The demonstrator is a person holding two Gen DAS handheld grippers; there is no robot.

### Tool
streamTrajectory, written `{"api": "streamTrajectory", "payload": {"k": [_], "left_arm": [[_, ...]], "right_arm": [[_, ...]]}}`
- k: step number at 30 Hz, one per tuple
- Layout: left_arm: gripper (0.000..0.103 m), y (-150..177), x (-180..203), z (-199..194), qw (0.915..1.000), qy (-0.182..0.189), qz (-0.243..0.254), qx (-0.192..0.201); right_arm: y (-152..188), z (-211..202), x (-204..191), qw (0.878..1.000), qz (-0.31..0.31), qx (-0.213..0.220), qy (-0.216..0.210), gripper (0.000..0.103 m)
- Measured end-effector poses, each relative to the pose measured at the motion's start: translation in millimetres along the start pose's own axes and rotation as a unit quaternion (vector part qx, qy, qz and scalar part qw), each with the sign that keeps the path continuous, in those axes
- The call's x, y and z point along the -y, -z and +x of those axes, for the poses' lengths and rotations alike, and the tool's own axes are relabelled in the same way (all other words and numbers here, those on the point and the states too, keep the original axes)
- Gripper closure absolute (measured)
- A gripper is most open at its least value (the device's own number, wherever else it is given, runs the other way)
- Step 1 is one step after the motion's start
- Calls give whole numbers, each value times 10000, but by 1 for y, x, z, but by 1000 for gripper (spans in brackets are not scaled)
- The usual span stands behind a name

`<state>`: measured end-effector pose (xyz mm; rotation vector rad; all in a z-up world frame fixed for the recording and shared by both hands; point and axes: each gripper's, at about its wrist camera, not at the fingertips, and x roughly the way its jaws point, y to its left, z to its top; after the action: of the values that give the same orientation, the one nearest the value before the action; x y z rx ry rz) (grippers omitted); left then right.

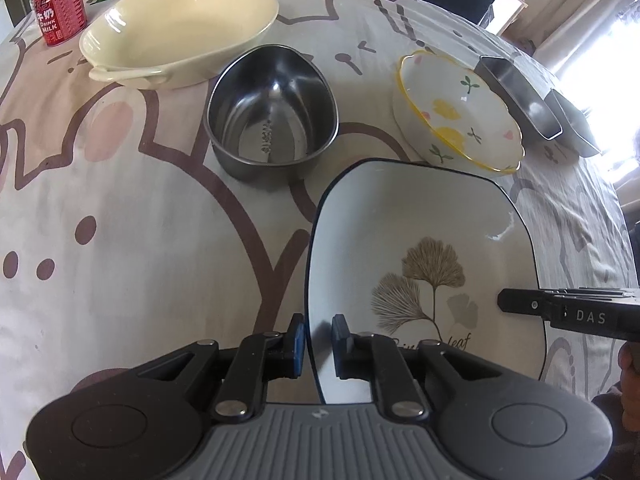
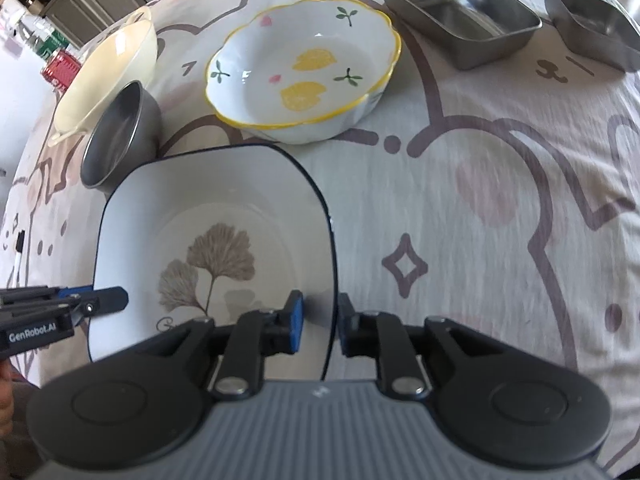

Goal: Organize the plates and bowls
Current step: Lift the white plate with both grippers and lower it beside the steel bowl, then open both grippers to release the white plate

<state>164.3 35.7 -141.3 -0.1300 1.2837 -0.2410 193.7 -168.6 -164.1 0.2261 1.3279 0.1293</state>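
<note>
Each camera sits just behind its own gripper and looks steeply down and forward along the fingers at the table [image 1: 120,200], close above it. The left view straddles the plate's [image 1: 420,220] left rim, the right view its right rim. Both share the plate, the steel bowl [image 1: 272,112], the flowered bowl [image 2: 304,68] and each other's gripper.
</note>
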Motion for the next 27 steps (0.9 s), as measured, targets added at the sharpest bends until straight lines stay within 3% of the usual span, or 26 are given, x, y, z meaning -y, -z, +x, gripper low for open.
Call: {"api": "streamTrajectory", "payload": {"k": [7, 9, 14, 16, 19, 21, 23, 27], "left_arm": [[78, 0, 1, 4, 9999, 2, 44, -132], [72, 0, 3, 5, 9998, -25, 80, -153], [60, 0, 5, 6, 9998, -37, 84, -152], [54, 0, 5, 7, 9998, -56, 94, -159], [42, 0, 6, 7, 9998, -73, 105, -167], [27, -1, 6, 7, 9998, -39, 76, -185], [20, -1, 6, 6, 9999, -37, 63, -149], [7, -1, 8, 2, 9999, -101, 121, -46]], "right_arm": [[4, 0, 0, 10000, -13, -48, -33, 78], [4, 1, 0, 10000, 4, -77, -63, 78], [6, 2, 0, 10000, -26, -53, 12, 59], [6, 2, 0, 10000, -51, -47, 4, 57], [8, 1, 1, 10000, -87, -38, -12, 48], [9, 0, 1, 9999, -122, -8, 13, 41], [10, -2, 2, 9999, -96, 32, 41, 28], [14, -10, 7, 9998, -77, 200, -3, 16]]}}
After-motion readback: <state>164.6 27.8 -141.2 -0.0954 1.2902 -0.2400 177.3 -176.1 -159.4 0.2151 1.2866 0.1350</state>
